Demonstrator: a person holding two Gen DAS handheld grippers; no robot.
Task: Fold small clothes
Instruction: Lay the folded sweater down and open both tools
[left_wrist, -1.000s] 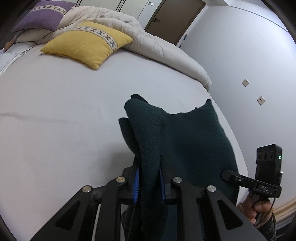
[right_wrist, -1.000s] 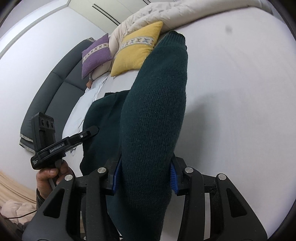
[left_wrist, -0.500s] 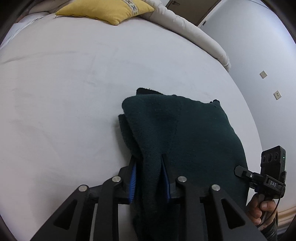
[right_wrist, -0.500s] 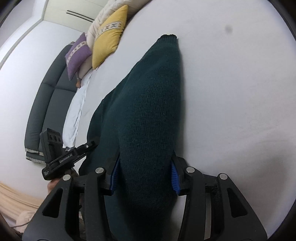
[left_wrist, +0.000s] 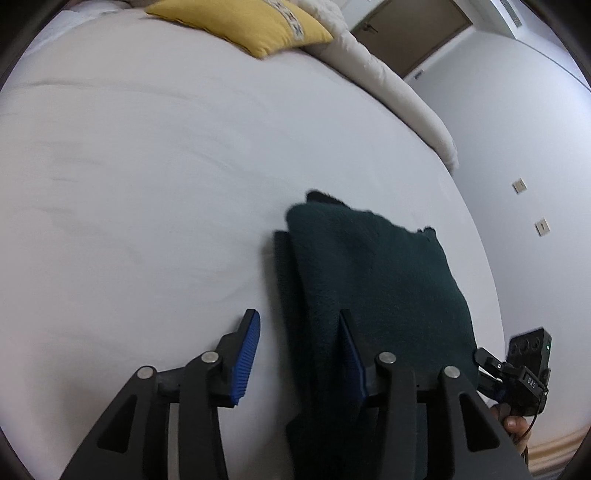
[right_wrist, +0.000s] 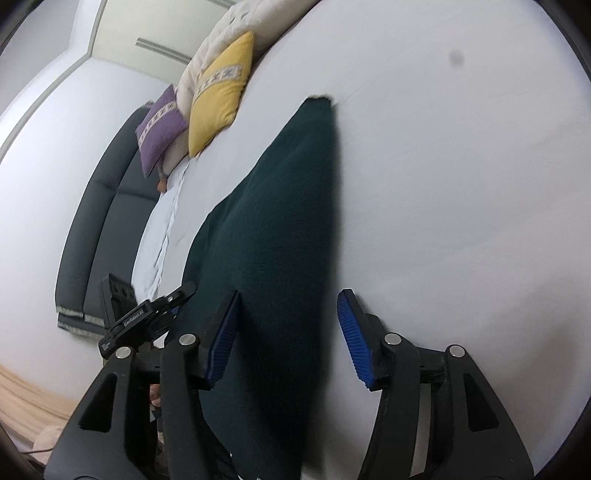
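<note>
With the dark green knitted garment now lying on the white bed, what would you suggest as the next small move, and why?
Probably draw both tongs straight back off the dark green knitted garment. The left tongs and right tongs are opening, blue pads no longer pinching the knit, which lies folded on the white bed sheet. Retreating without lifting should avoid snagging the fold.

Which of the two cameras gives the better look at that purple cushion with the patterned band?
The right wrist view: the purple cushion with the patterned band shows whole there, leaning near the yellow cushion and the dark grey headboard. The left wrist view does not show it at all, only the yellow one.
</note>
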